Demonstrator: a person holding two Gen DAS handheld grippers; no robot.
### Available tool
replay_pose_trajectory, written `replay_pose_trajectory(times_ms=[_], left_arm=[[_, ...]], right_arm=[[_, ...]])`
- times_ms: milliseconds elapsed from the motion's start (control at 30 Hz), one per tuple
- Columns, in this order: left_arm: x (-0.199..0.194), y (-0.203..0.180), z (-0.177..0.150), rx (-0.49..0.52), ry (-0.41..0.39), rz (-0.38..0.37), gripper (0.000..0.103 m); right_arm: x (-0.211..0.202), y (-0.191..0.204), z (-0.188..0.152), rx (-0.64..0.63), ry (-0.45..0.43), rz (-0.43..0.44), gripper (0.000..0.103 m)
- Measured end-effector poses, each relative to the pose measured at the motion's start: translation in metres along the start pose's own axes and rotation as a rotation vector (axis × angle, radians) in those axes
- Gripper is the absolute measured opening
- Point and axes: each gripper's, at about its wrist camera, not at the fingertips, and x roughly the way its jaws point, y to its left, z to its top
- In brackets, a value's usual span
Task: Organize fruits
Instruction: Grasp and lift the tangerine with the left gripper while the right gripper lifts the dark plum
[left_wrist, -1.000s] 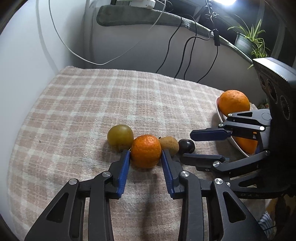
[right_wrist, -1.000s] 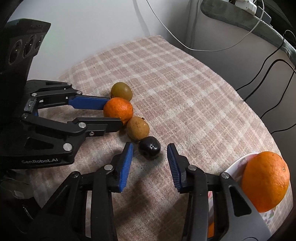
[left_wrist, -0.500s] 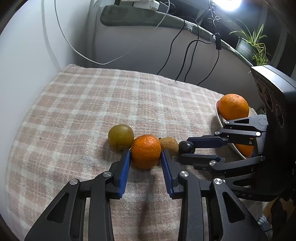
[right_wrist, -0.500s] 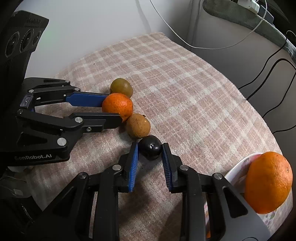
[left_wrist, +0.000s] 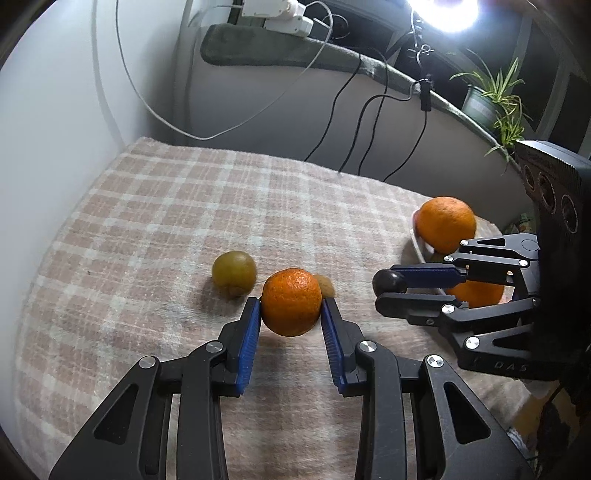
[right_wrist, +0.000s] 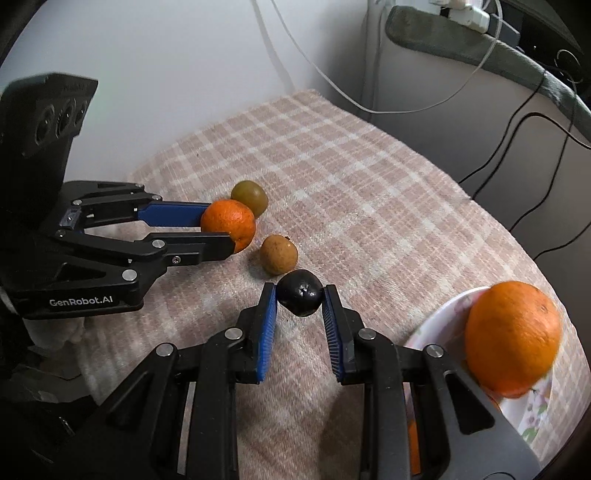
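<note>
The left gripper (left_wrist: 291, 308) clamped a small orange (left_wrist: 291, 301) above the checked cloth (left_wrist: 166, 229) — the right gripper (right_wrist: 300, 293) pinched a dark plum (right_wrist: 300, 292). A brown fruit (right_wrist: 279, 254) and green fruit (right_wrist: 249, 196) lay between; a big orange (right_wrist: 513, 338) sat on the plate (right_wrist: 443, 314).

Round green fruit (right_wrist: 249, 193) sits farthest back on the checked cloth (right_wrist: 369, 192), small orange mandarin (right_wrist: 229, 225) before it, brown fruit (right_wrist: 279, 254) next, dark plum (right_wrist: 300, 297) nearest; right, a big orange (right_wrist: 513, 338) in the white plate (right_wrist: 443, 310).
</note>
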Motion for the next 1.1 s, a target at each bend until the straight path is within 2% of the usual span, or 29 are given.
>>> replay_pose_trajectory(times_ms=[400,633,1100], left_arm=[[-0.004,-0.036,0.006,0.045,-0.019,-0.055,0.032],[0.002,-0.058,0.008,0.064,-0.014,-0.095,0.032],[0.012,-0.092,0.009,0.118,0.007,-0.140,0.032]], right_arm=[[-0.059,-0.024,-0.022,0.084,-0.099,-0.006,0.026],[-0.088,-0.057,-0.046,0.150,-0.146,-0.044,0.026],[-0.122,-0.111,-0.094,0.267,-0.167,-0.134,0.026]])
